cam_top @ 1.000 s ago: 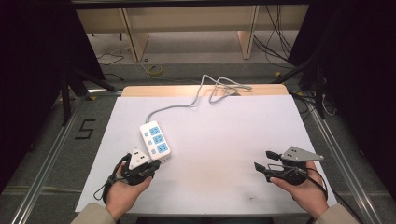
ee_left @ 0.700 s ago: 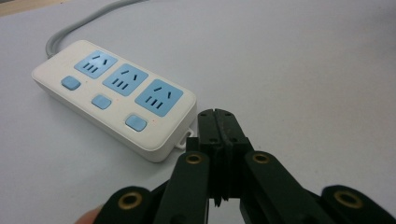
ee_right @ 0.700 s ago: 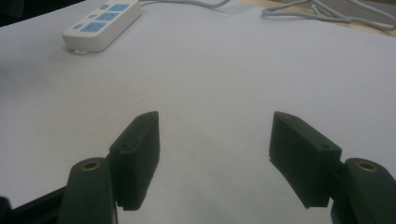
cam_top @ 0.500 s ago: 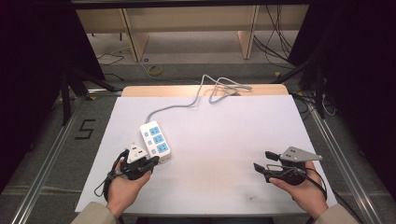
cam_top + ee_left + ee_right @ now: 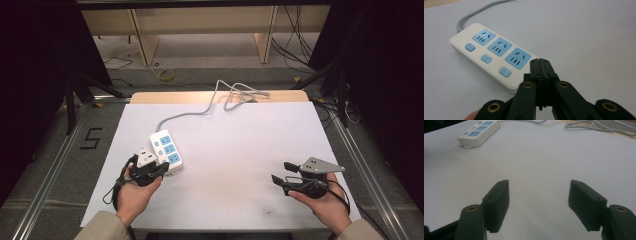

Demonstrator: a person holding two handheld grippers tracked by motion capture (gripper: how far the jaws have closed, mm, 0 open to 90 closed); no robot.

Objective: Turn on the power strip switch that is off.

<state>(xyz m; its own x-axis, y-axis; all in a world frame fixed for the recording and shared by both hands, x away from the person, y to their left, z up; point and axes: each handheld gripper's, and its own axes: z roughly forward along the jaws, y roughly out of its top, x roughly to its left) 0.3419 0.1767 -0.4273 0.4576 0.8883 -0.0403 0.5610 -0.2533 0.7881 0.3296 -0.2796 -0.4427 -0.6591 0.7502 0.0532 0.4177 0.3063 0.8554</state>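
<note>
A white power strip (image 5: 166, 150) with three blue sockets and blue switches lies flat on the white table, left of centre. My left gripper (image 5: 161, 171) is at the strip's near end, jaws shut with nothing between them. In the left gripper view its closed tips (image 5: 540, 61) hover just past the near corner of the power strip (image 5: 491, 55). My right gripper (image 5: 281, 171) rests at the table's near right, open and empty. In the right gripper view its jaws (image 5: 539, 183) stand wide over bare table, with the power strip (image 5: 479, 130) far off at upper left.
The strip's grey cable (image 5: 235, 95) runs to the table's far edge and loops there on a wooden board (image 5: 200, 96). Metal rails (image 5: 45, 180) flank the white table sheet (image 5: 240, 145). Wooden shelving stands beyond the table.
My left gripper has edged slightly forward toward the strip's near end. The right gripper has stayed still.
</note>
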